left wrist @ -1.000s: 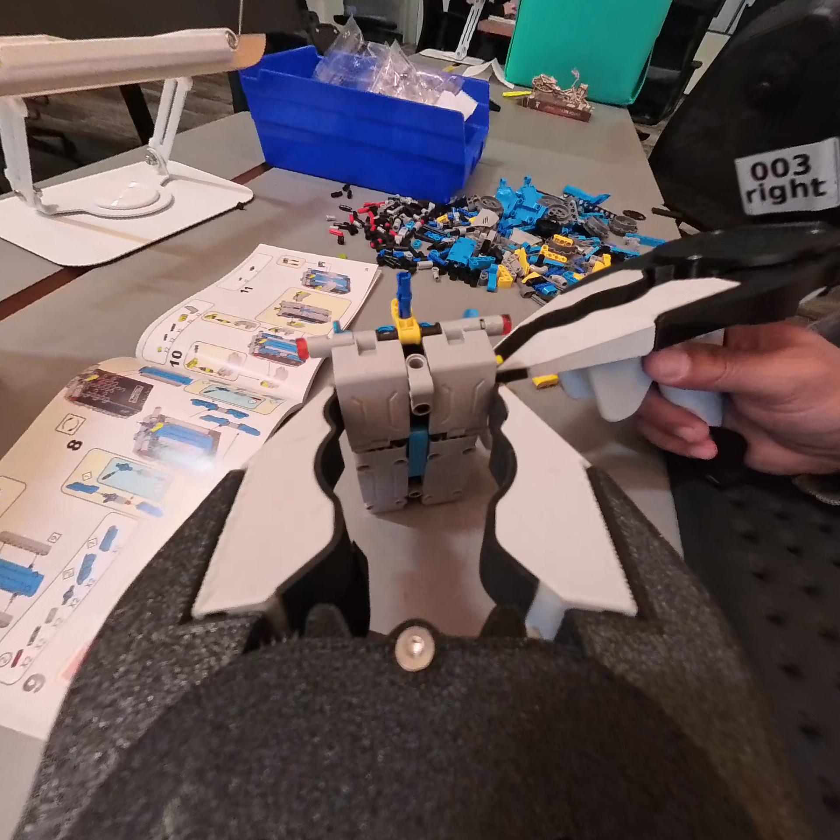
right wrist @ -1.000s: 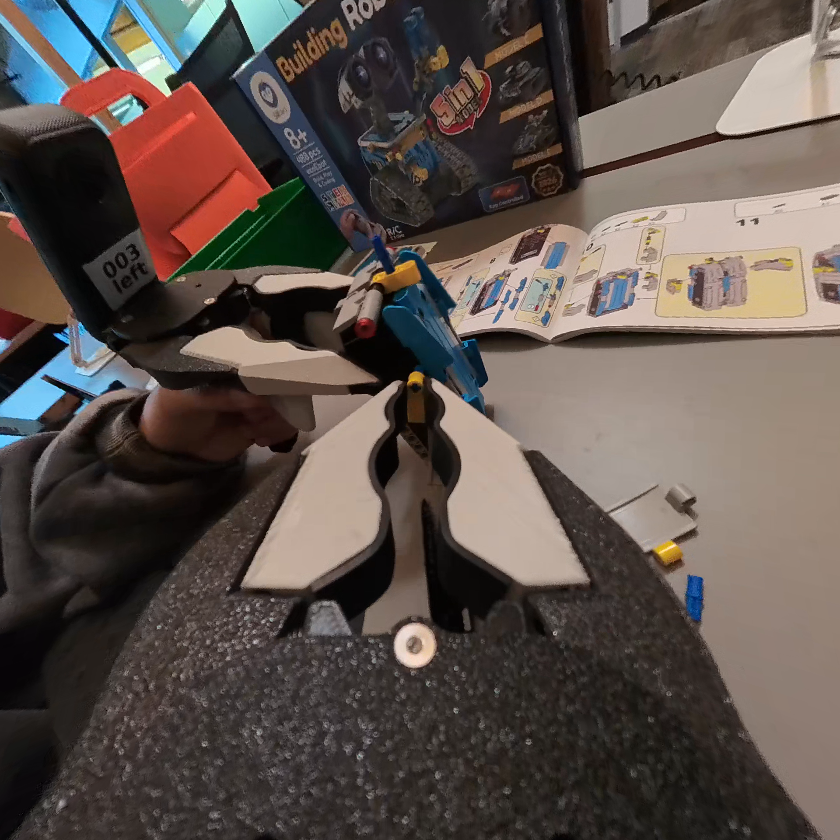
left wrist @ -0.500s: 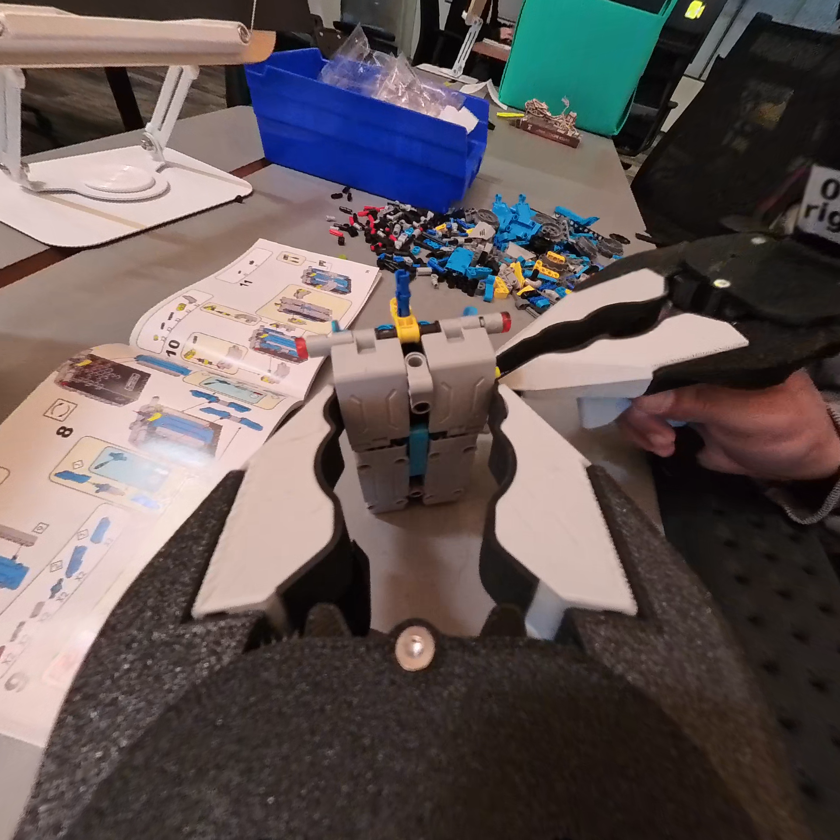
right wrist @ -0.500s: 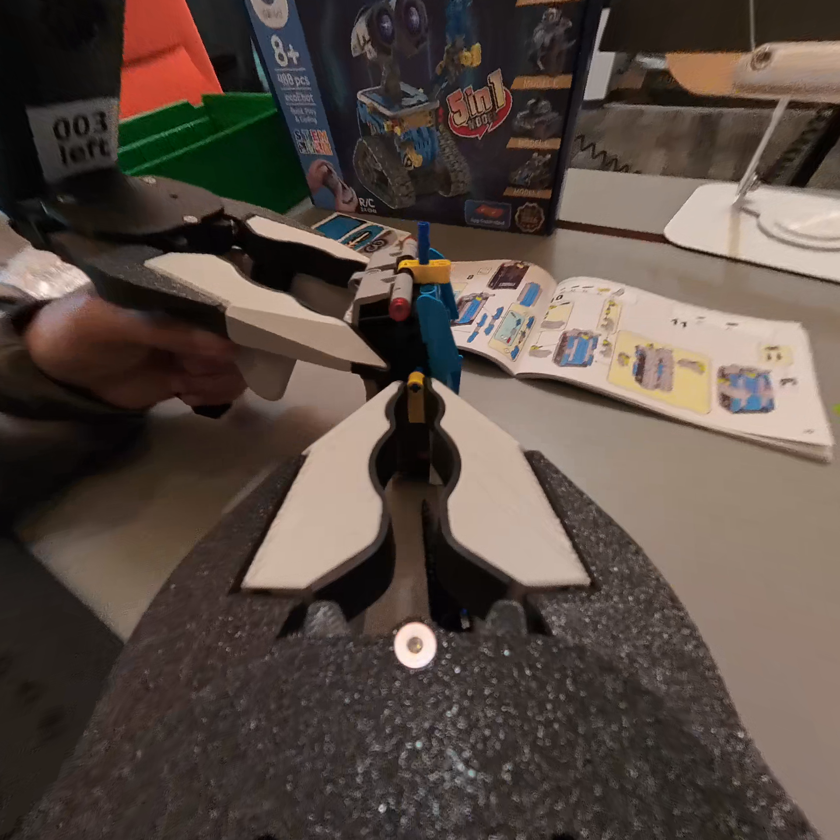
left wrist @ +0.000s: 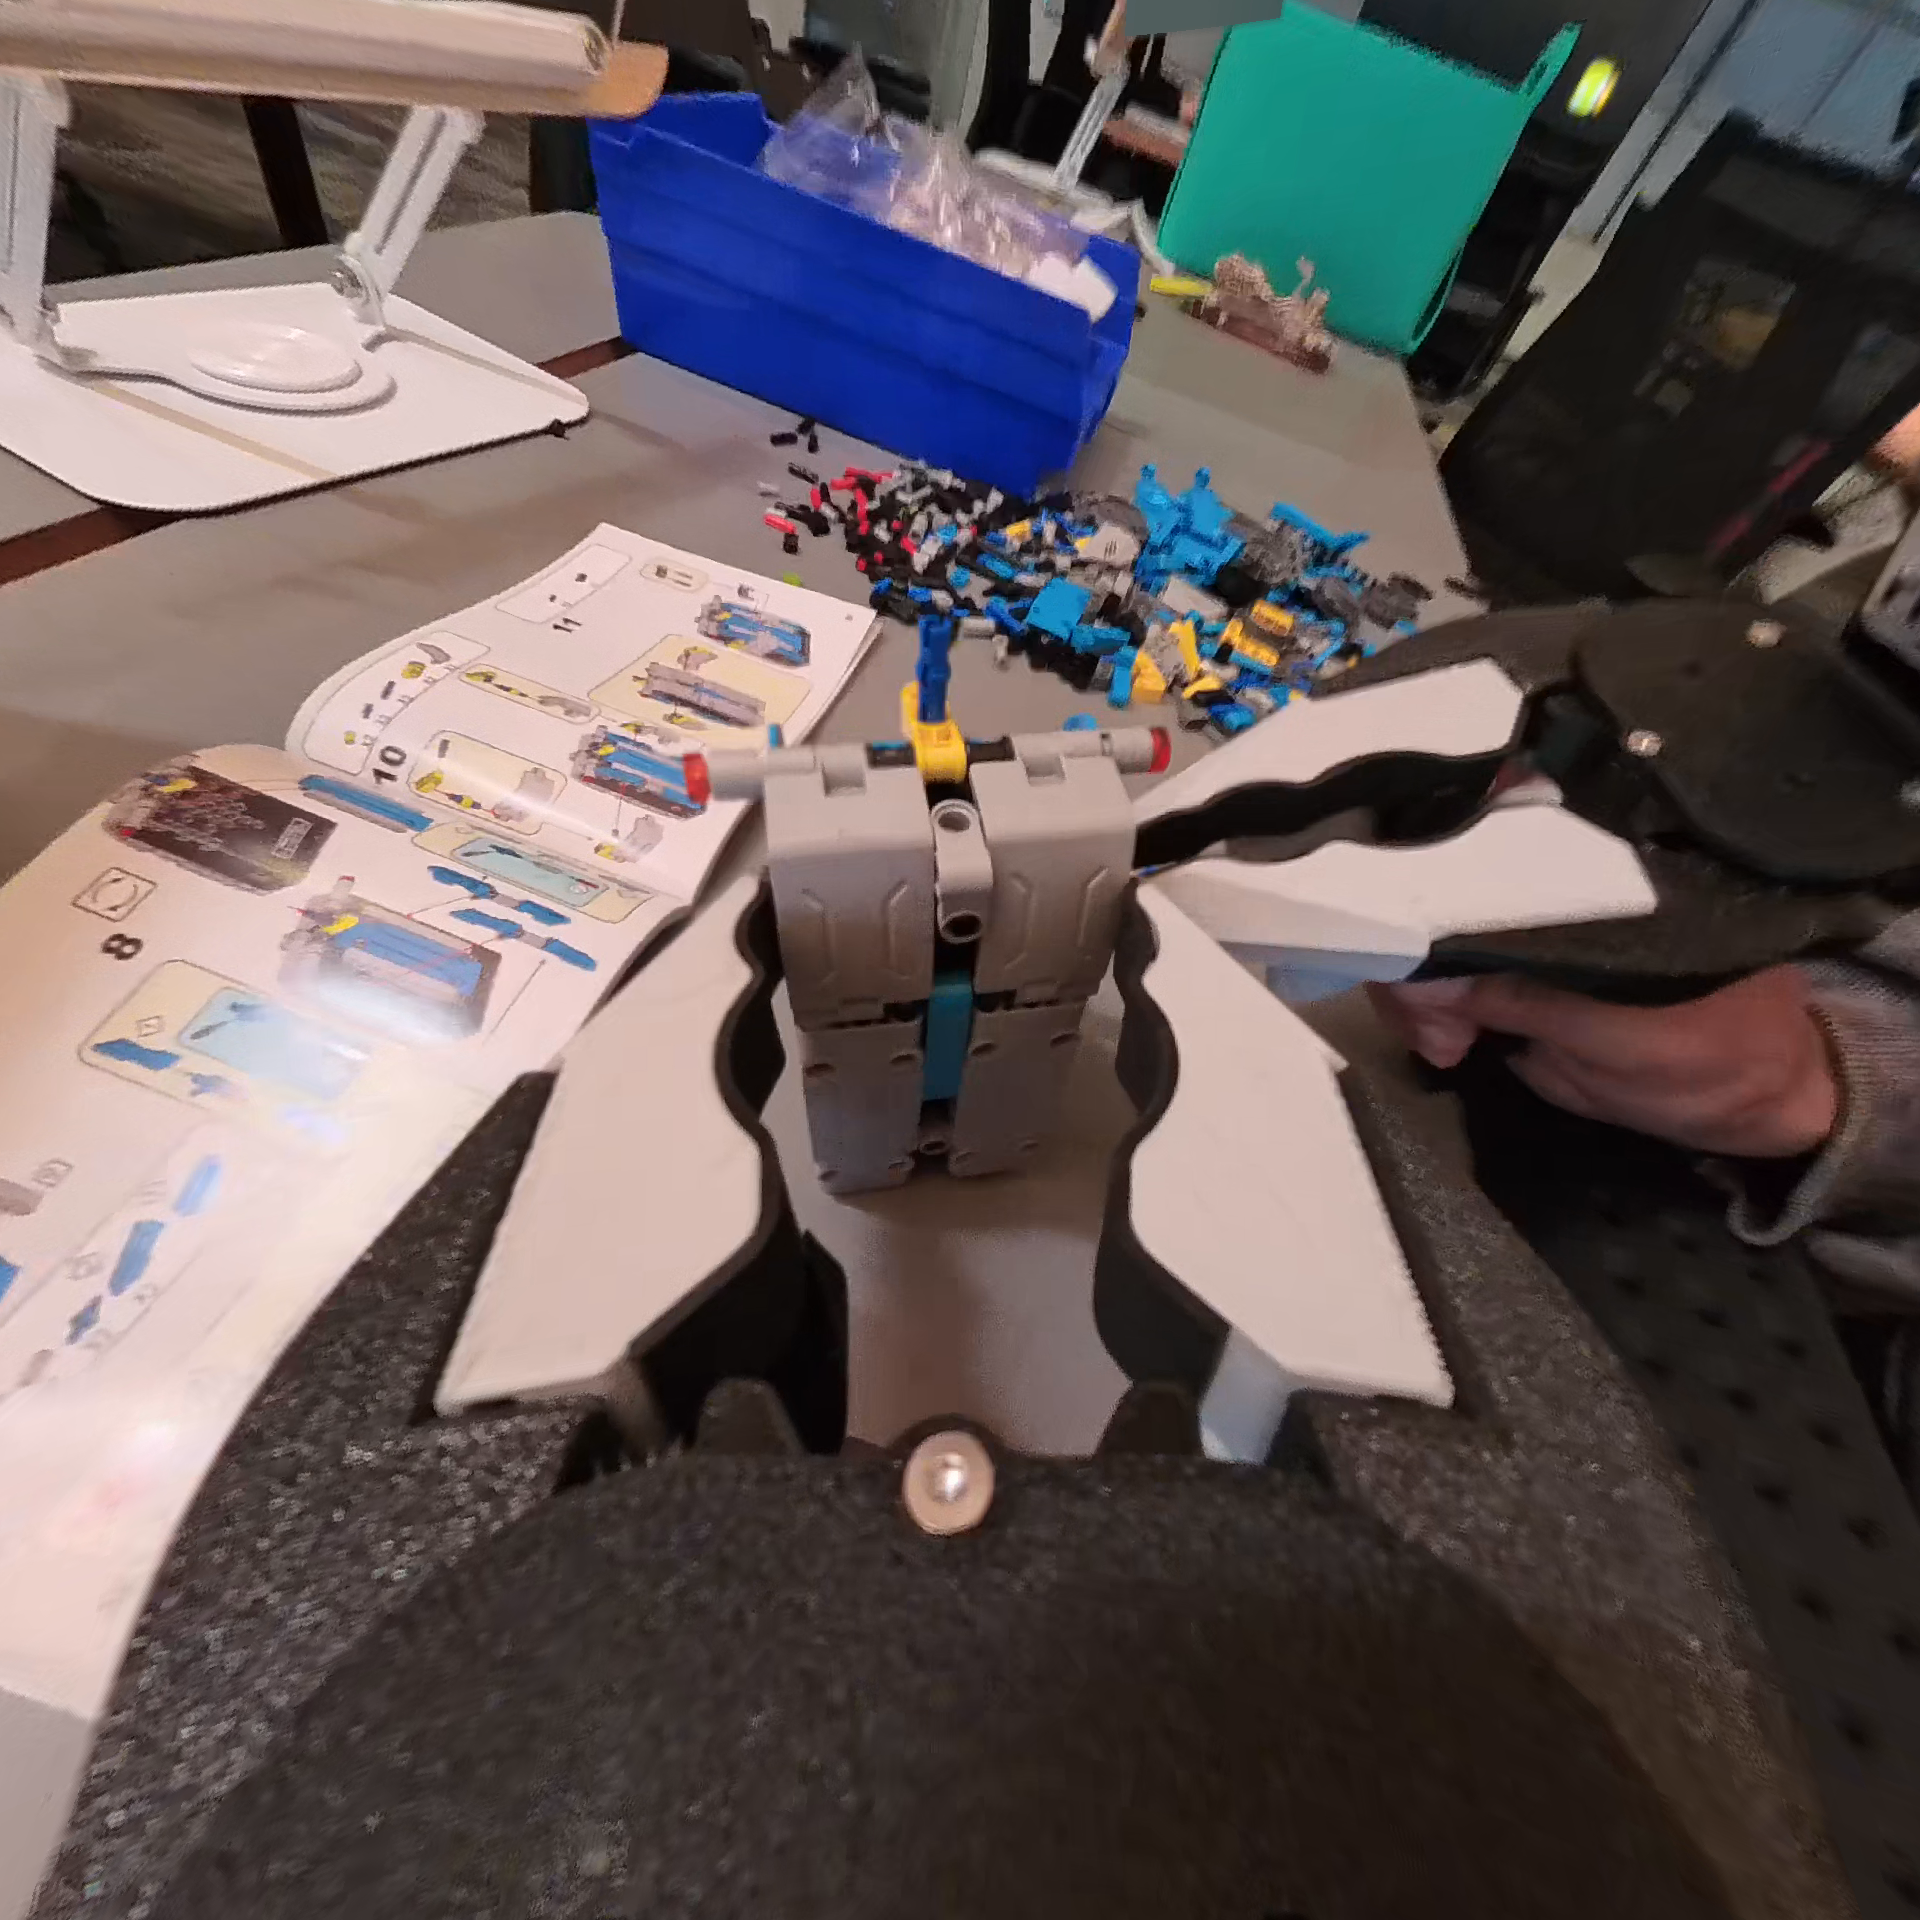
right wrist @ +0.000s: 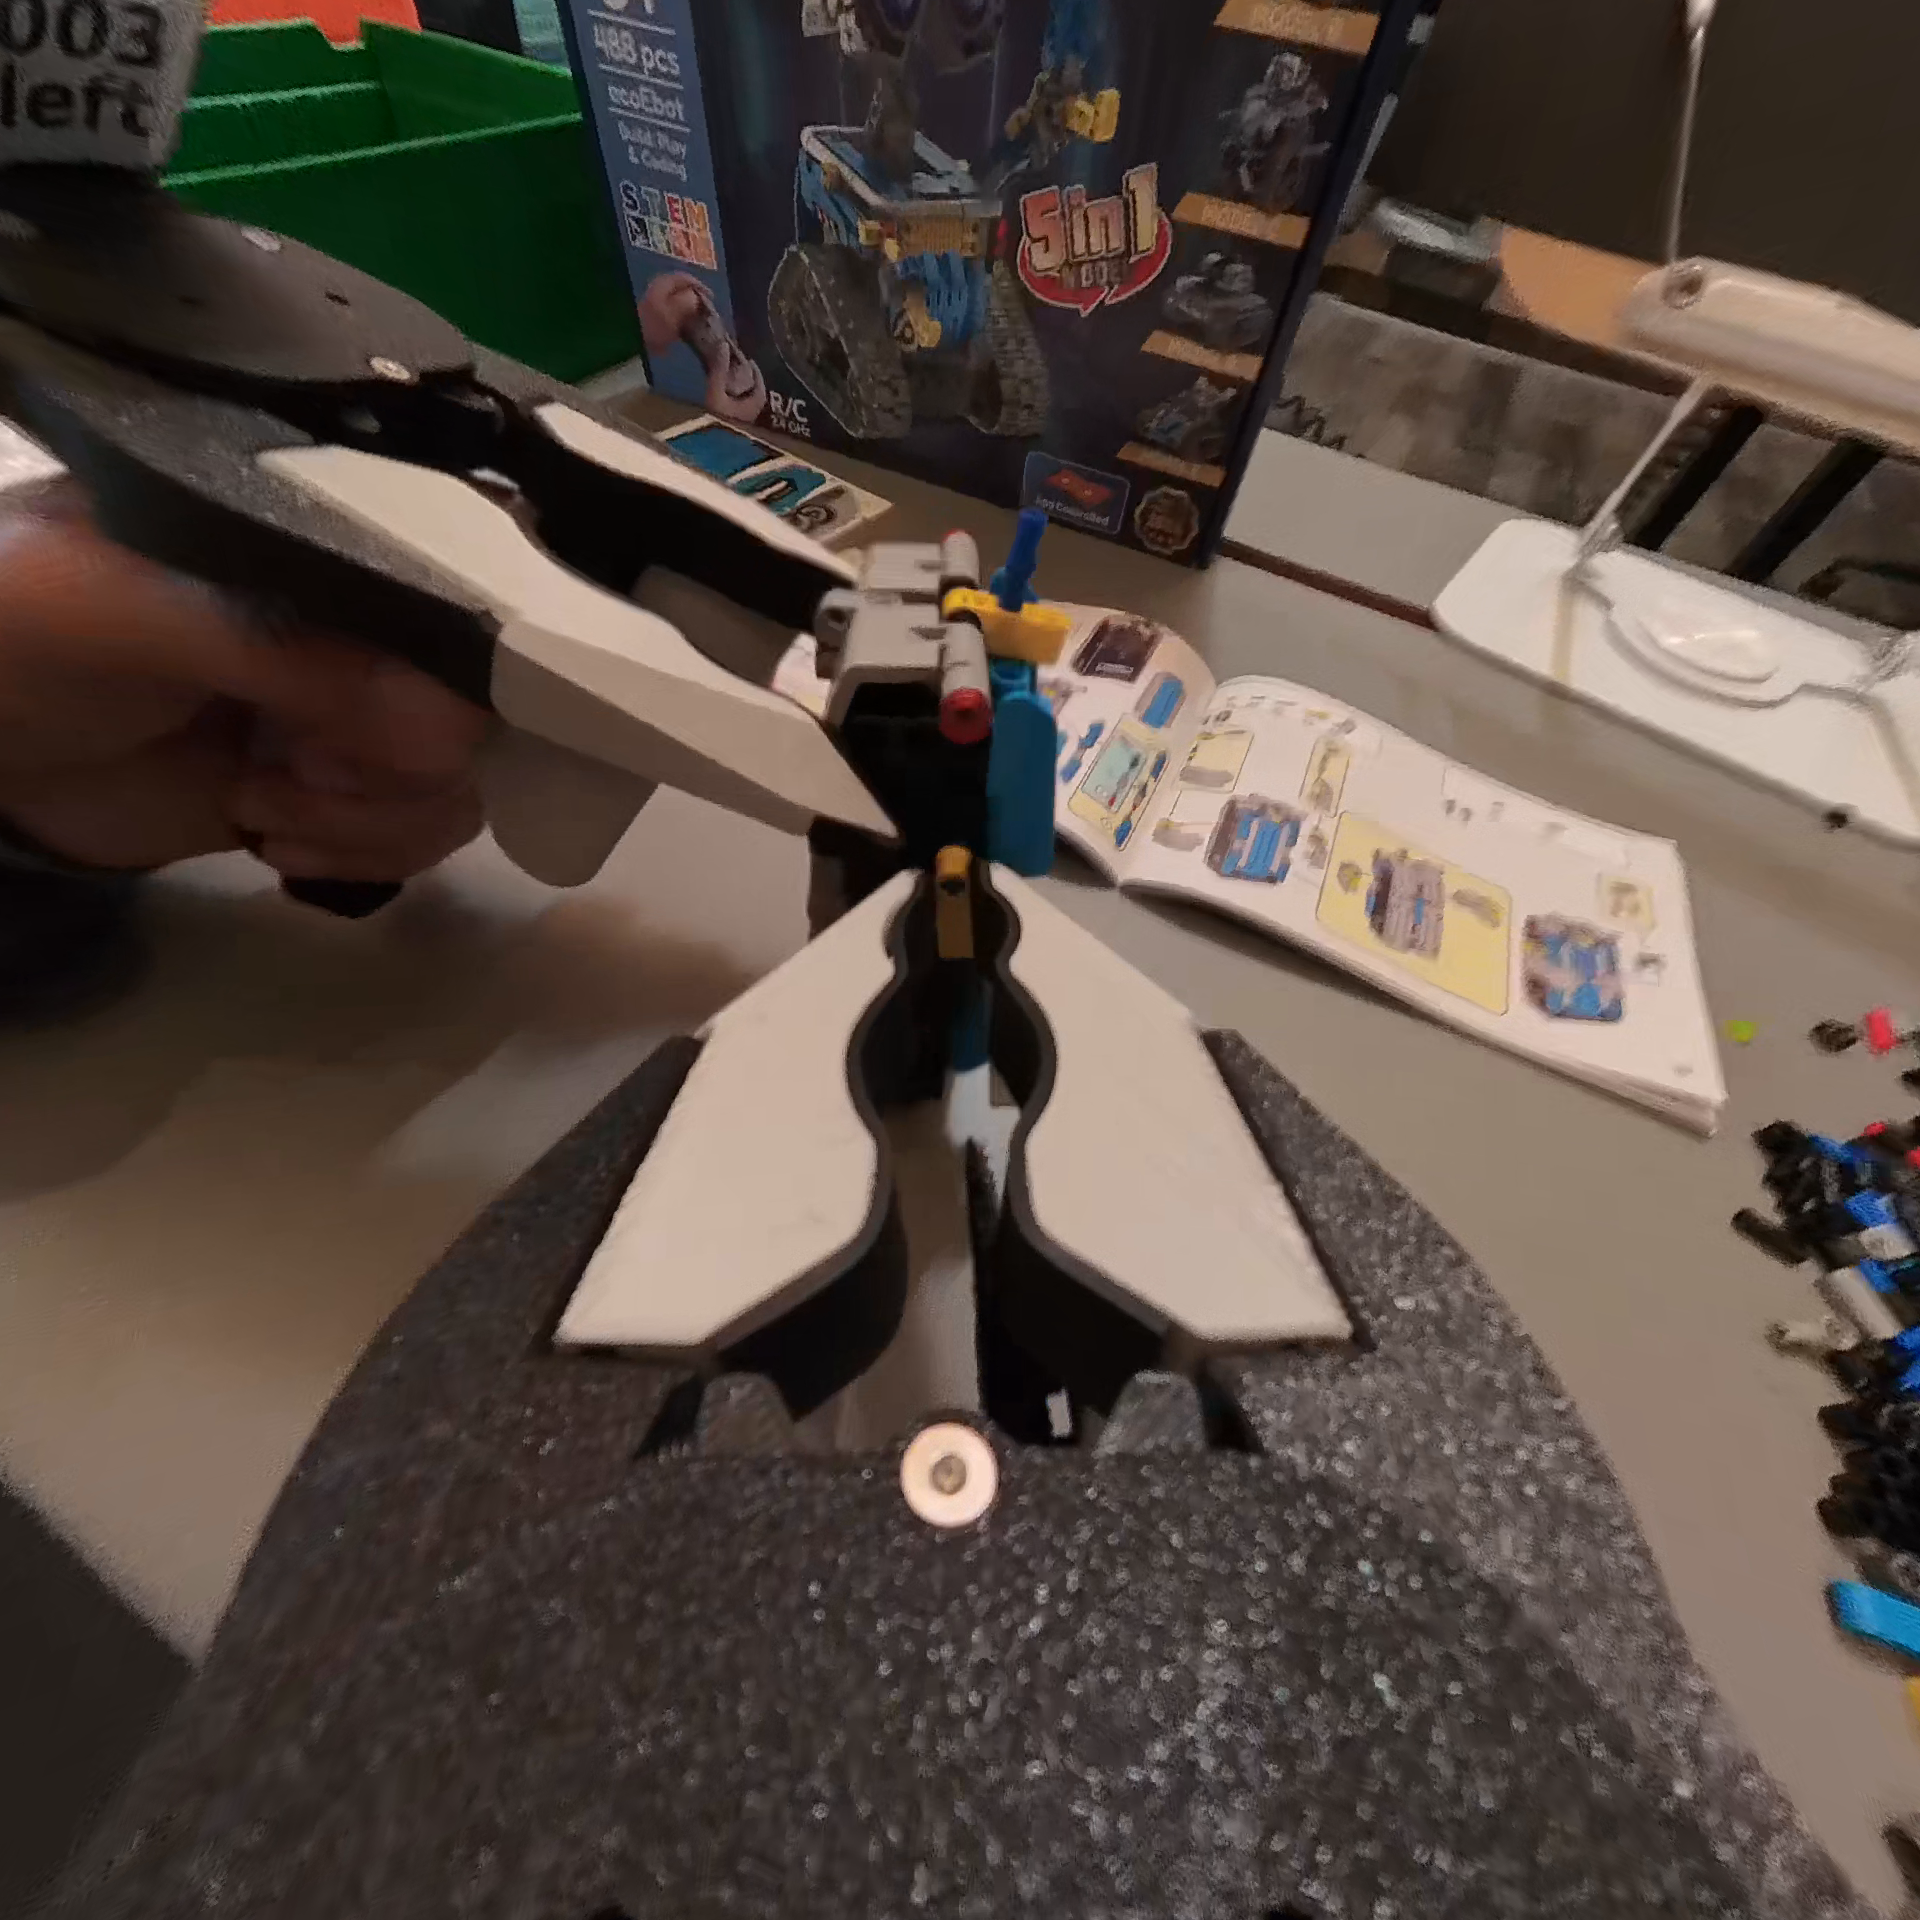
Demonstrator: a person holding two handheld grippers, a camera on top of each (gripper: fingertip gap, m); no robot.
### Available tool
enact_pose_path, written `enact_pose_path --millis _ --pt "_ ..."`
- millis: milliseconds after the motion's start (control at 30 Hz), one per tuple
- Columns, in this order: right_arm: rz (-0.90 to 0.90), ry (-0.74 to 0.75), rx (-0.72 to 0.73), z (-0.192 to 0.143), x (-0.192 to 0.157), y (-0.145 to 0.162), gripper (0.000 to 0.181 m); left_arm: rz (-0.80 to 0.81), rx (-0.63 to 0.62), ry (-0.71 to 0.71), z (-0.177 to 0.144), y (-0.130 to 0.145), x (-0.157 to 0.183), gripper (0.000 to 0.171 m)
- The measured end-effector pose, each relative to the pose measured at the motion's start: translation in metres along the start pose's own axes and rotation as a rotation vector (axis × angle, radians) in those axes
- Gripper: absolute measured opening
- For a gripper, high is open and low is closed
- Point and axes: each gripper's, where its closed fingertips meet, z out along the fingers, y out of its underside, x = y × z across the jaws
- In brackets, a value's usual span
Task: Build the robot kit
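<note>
**Two grippers on one brick model**

The left gripper (left wrist: 940,987) clamps the grey model (left wrist: 945,935) by its flat sides, held above the surface (left wrist: 364,582). The right gripper (right wrist: 951,904) pinches a small yellow pin (right wrist: 953,899) at the model's near flank. Rigid, light plastic (snap joints likely pop under twisting), so the broad grey panels look the safest hold. The booklet (left wrist: 416,831) lies left of it, loose bricks (left wrist: 1143,603) beyond.
</note>
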Motion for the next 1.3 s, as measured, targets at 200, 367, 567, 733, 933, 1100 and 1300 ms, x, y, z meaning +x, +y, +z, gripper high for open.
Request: enact_pose_path --millis 200,367,567,733,933,1100,1300 --pt "-0.035 0.011 0.017 0.003 0.0 -0.005 0.006 -0.025 0.012 0.02 -0.002 -0.001 -0.004 0.064" --pt "0.124 -0.115 0.041 -0.001 -0.002 -0.005 0.009 0.024 0.02 0.026 -0.002 -0.001 -0.003 0.064" --pt "-0.015 -0.135 -0.117 -0.016 0.027 0.027 0.061 0.019 0.02 0.061 -0.003 -0.001 -0.003 0.064" --pt "-0.007 -0.204 -0.29 0.005 0.009 0.06 0.044 0.042 0.026 0.054 -0.002 0.0 -0.001 0.064" --pt "-0.027 -0.27 -0.38 0.003 -0.015 0.073 0.02 0.105 0.025 0.044 -0.001 0.002 0.004 0.064" --pt "-0.025 -0.405 -0.346 0.0 -0.054 0.064 0.02 0.204 0.007 0.051 0.003 0.007 0.014 0.064" --pt "0.002 -0.47 -0.24 -0.006 -0.065 0.044 0.017 0.204 0.009 0.051 0.003 0.007 0.014 0.064"
